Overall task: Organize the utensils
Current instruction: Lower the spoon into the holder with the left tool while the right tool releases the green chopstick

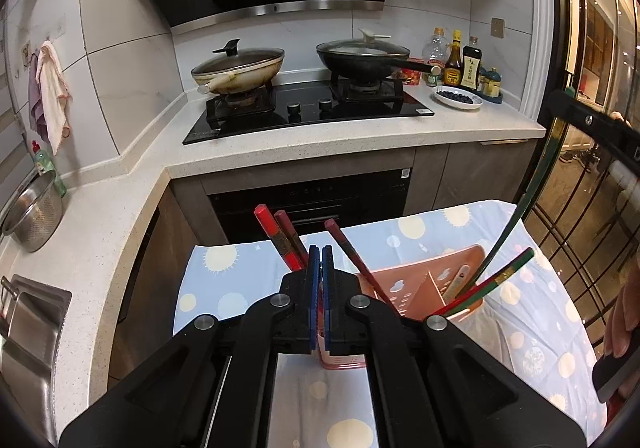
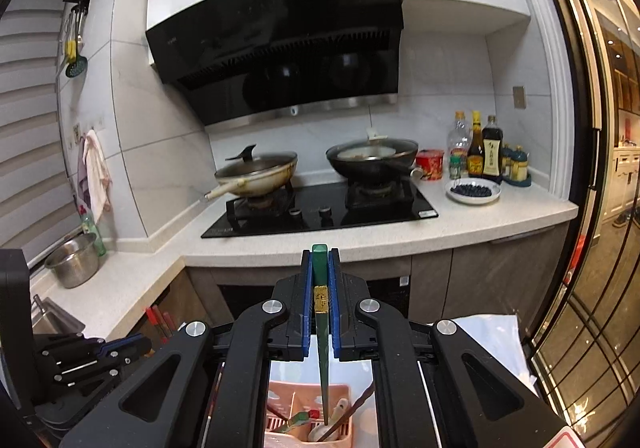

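In the left wrist view my left claw (image 1: 321, 268) is sitting low in the centre of the frame, its blue pads pressed together with nothing between them. Just behind it the pink utensil caddy (image 1: 404, 286) is standing on the blue sun-patterned cloth (image 1: 224, 280), a perforated plastic box with thin dividers. Red chopsticks (image 1: 284, 244) are leaning out of it to the left, another red chopstick (image 1: 348, 248) is slanting up at centre, and a red-and-green pair (image 1: 496, 280) is poking out to the right. Curving up the right side of the frame is the long green chopstick (image 1: 516, 216) that my other hand is carrying.

In the right wrist view my right claw (image 2: 320, 276) is gripping that green chopstick (image 2: 320, 268) between its blue pads, squared lacquered top up (with a gold band below it), tapered tip hanging over the caddy (image 2: 280, 400) at the bottom of the frame.

I am worrying about that smooth lacquer: it could be sliding or pivoting in the pads as I am lowering it. The tip could also be catching on a divider or on the sticks already crossing inside, and pushing down then might be tipping the light caddy on the soft cloth.
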`<action>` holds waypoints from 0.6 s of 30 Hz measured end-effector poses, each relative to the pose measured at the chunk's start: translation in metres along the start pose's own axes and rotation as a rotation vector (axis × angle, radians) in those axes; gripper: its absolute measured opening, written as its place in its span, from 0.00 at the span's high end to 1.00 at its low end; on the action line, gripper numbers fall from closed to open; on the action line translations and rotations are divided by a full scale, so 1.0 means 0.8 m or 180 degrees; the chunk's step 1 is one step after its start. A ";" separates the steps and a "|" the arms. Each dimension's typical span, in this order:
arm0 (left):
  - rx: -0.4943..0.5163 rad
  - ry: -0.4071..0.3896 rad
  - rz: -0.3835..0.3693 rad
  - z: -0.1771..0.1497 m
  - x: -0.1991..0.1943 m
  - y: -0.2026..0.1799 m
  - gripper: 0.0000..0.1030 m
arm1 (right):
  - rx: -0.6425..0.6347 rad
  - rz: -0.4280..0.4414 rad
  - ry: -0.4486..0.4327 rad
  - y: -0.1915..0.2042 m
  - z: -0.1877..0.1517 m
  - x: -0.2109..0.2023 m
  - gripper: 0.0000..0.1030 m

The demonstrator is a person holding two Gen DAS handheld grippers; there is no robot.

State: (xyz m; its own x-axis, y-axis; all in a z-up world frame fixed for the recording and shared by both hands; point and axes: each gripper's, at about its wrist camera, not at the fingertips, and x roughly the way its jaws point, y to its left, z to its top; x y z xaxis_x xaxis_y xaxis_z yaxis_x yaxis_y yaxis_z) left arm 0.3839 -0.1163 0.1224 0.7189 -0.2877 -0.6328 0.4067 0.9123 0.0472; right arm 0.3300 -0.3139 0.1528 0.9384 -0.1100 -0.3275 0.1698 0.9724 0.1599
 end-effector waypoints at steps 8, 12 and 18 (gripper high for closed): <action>-0.0010 0.0106 -0.0018 -0.006 0.025 0.000 0.99 | -0.0068 0.0021 0.0205 0.009 -0.025 0.032 0.94; -0.0034 0.0108 -0.0023 -0.008 0.028 0.001 0.96 | -0.0131 -0.0003 0.0268 0.012 -0.032 0.038 0.91; -0.0123 0.0024 0.0116 -0.013 0.015 0.003 0.48 | -0.0130 -0.0078 0.0187 0.013 -0.037 0.019 0.58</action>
State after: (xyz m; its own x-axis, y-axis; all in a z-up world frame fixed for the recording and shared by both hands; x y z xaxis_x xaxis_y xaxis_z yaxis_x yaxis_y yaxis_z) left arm 0.3880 -0.1144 0.1070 0.7285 -0.2519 -0.6370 0.3580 0.9329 0.0404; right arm 0.3368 -0.2992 0.1217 0.9146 -0.1229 -0.3852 0.1791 0.9773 0.1135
